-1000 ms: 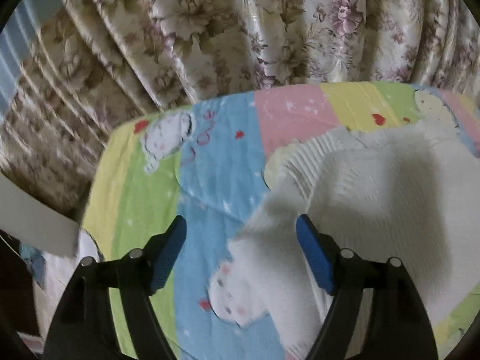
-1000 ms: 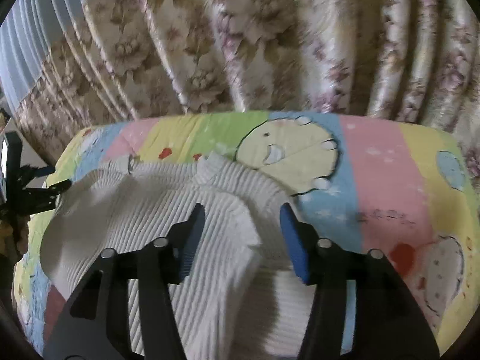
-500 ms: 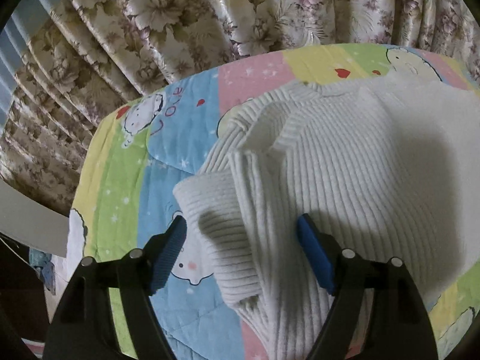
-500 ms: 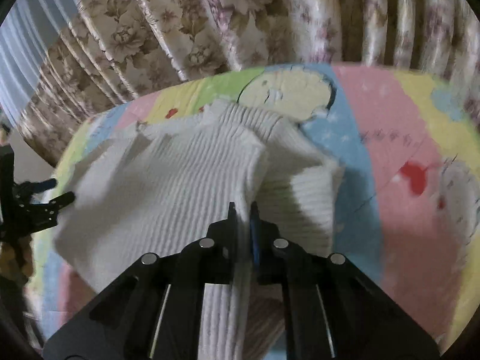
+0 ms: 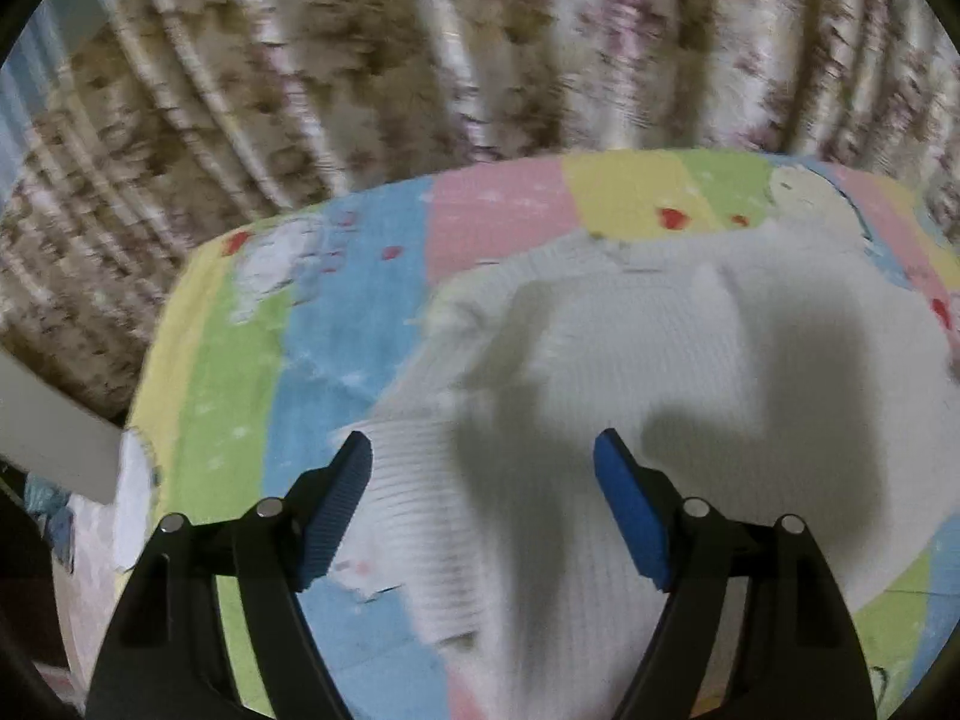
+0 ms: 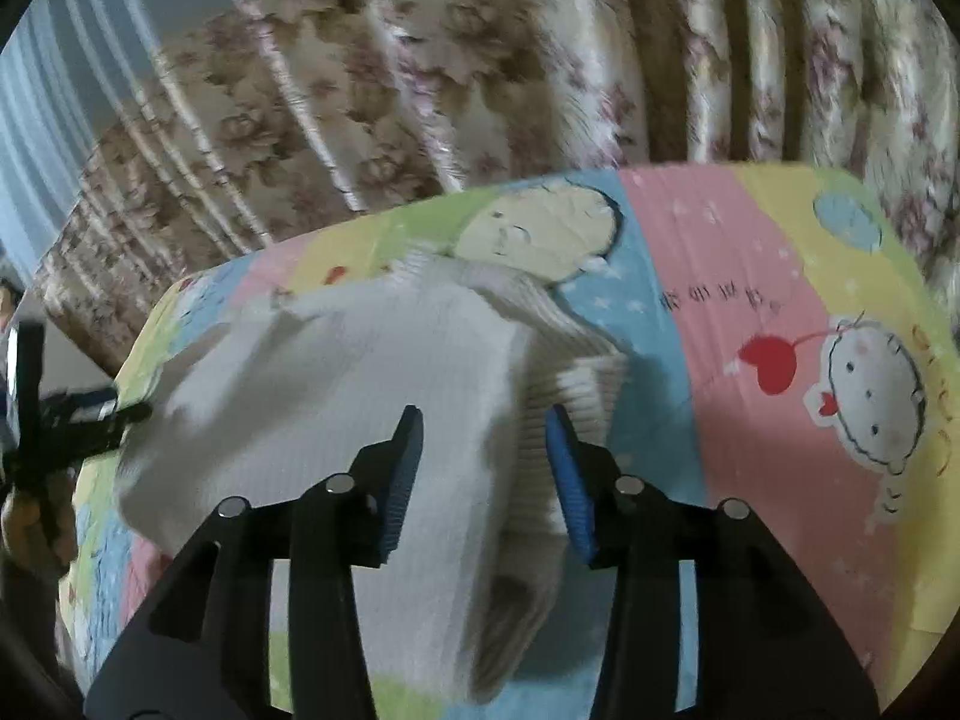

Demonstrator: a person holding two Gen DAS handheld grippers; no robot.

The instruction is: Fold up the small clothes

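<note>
Starting at the left, we hold the left gripper [image 5: 483,456] spread and empty above the white sweater [image 5: 690,420] on the patterned sheet [image 5: 336,348]; the right gripper [image 6: 483,441], jaws just reopened, pinches nothing. Sleeves look tucked in; we judge the crosswise fold remains.

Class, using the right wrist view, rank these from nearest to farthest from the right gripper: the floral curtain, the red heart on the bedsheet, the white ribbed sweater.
1. white ribbed sweater: directly beneath the right gripper, between its open fingers.
2. red heart: to the right, printed on the pink stripe of the bedsheet.
3. floral curtain: hanging behind the bed's far edge.
</note>
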